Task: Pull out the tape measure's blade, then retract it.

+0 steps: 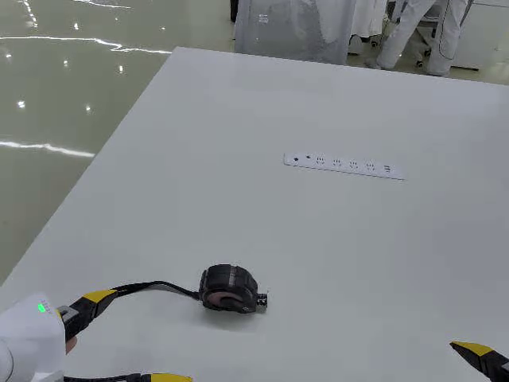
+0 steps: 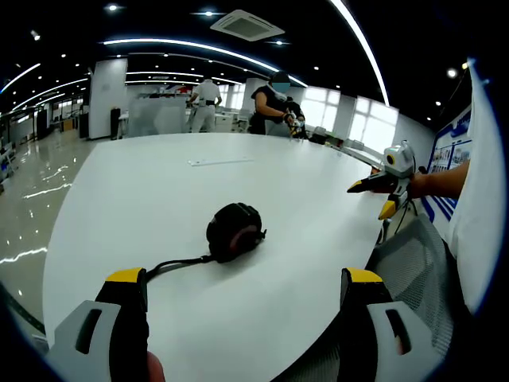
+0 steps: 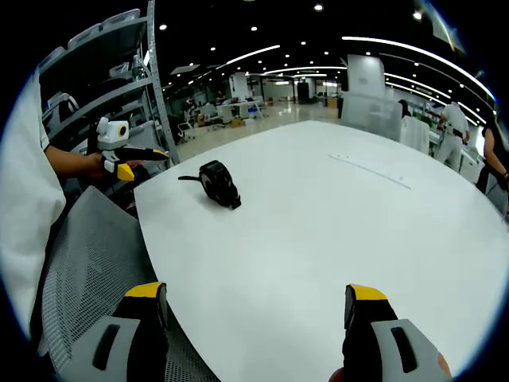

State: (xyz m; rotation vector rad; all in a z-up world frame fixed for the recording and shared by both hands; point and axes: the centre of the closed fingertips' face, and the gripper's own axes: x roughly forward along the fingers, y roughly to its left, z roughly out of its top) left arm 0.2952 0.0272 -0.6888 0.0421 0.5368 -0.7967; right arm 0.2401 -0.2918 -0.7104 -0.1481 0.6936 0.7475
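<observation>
A black tape measure (image 1: pixel 230 289) lies on its side on the white table (image 1: pixel 318 239), near the front edge, blade in. Its black wrist strap (image 1: pixel 155 286) trails left, ending close to one yellow tip of my left gripper (image 1: pixel 135 337). That gripper stands open just short of the tape measure (image 2: pixel 235 231), nothing between its jaws. My right gripper (image 1: pixel 479 354) sits at the table's front right, well away from the tape measure (image 3: pixel 219 181), open and empty. The left gripper view catches the right gripper (image 2: pixel 383 191) at its right edge.
A white power strip (image 1: pixel 343 165) lies flat mid-table beyond the tape measure. A grey mesh chair (image 3: pixel 95 263) stands at the table's near edge between the grippers. People work at the far end (image 2: pixel 274 103). Glossy floor lies left of the table.
</observation>
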